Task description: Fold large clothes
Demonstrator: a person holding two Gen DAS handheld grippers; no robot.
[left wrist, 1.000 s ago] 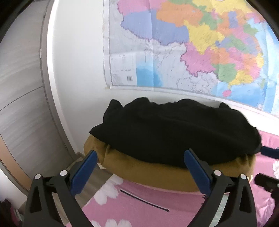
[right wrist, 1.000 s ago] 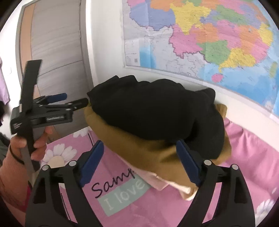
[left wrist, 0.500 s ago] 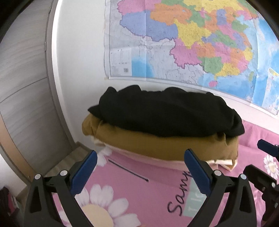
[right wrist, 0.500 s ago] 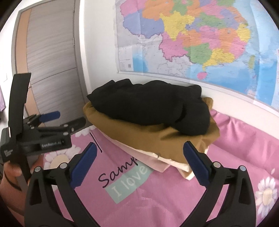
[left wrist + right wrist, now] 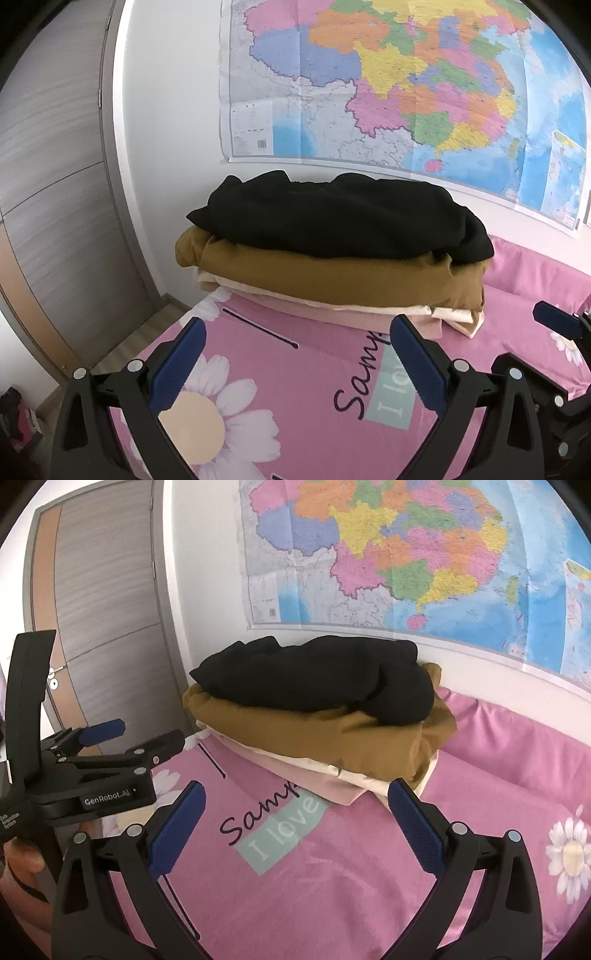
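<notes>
A stack of folded clothes sits on the pink bedspread against the wall: a black garment [image 5: 343, 218] [image 5: 314, 679] on top, a mustard-brown one [image 5: 325, 273] [image 5: 332, 734] under it, and pale pink and cream pieces [image 5: 369, 312] [image 5: 321, 775] at the bottom. My left gripper [image 5: 295, 354] is open, empty, a little short of the stack. My right gripper [image 5: 295, 819] is open wide and empty over the bedspread, also apart from the stack. In the right wrist view the left gripper [image 5: 133, 738] appears at the left, held by a hand [image 5: 22, 860].
The pink flowered bedspread [image 5: 280, 373] [image 5: 332, 867] with printed words covers the bed. A large wall map [image 5: 388, 81] [image 5: 406, 554] hangs behind the stack. A grey wardrobe door [image 5: 48, 184] [image 5: 103, 590] stands left, with wooden floor [image 5: 147, 328] beside the bed edge.
Both grippers have drawn back from the stack, which now looks smaller and farther away, with more bedspread showing. The right gripper's jaws stand a little wider than a second ago.
</notes>
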